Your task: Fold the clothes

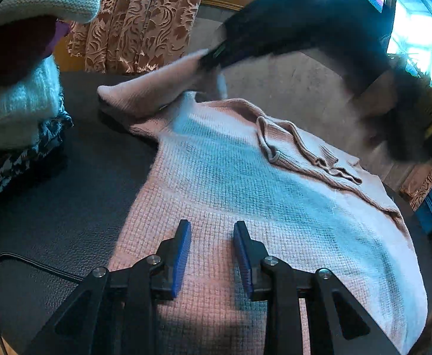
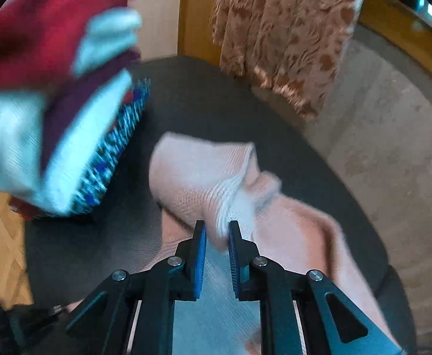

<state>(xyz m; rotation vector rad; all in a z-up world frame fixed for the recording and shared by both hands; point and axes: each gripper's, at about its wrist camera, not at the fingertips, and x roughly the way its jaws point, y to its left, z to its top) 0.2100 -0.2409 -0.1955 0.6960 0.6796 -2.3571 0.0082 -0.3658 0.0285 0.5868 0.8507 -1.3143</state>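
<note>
- The pink sweater [image 1: 245,195] is laid flat on the dark table [image 1: 76,189], filling most of the table's near and middle part; it serves as the landmark for everything below.
- One sleeve [image 1: 147,88] is raised off the table at the sweater's far left corner, slanting up from its cuff end towards the right gripper [image 1: 216,56], which is seen dark and blurred above the sweater's far edge.
- In the right wrist view the right gripper [image 2: 217,236] is seen with its jaws closed on a bunched fold of that sleeve [image 2: 204,174]; knit is pinched between the blue pads.
- The other sleeve [image 1: 301,148] is already folded across the sweater's body, lying crumpled on the right half, its length running towards the right edge.
- The left gripper [image 1: 213,236] is held over the sweater's near hem, jaws partly open, nothing between the pads; whether the tips press on the knit cannot be told.
- A stack of folded clothes [image 1: 17,106] stands on the table to the left of the sweater, just beside the lifted sleeve's cuff, apart from the body.
- Deciding relation, as judged: the held sleeve's long axis runs outward and leftward from the sweater's far corner, so it would have to be carried inward, across the body, towards the sleeve already folded.
- The right gripper is the nearer one to that sleeve and already has it; the left, at the near hem, is well apart from it and is better placed to pin the body.
- Risk, as judged: the stack stands close enough to be brushed by the cuff.
</note>
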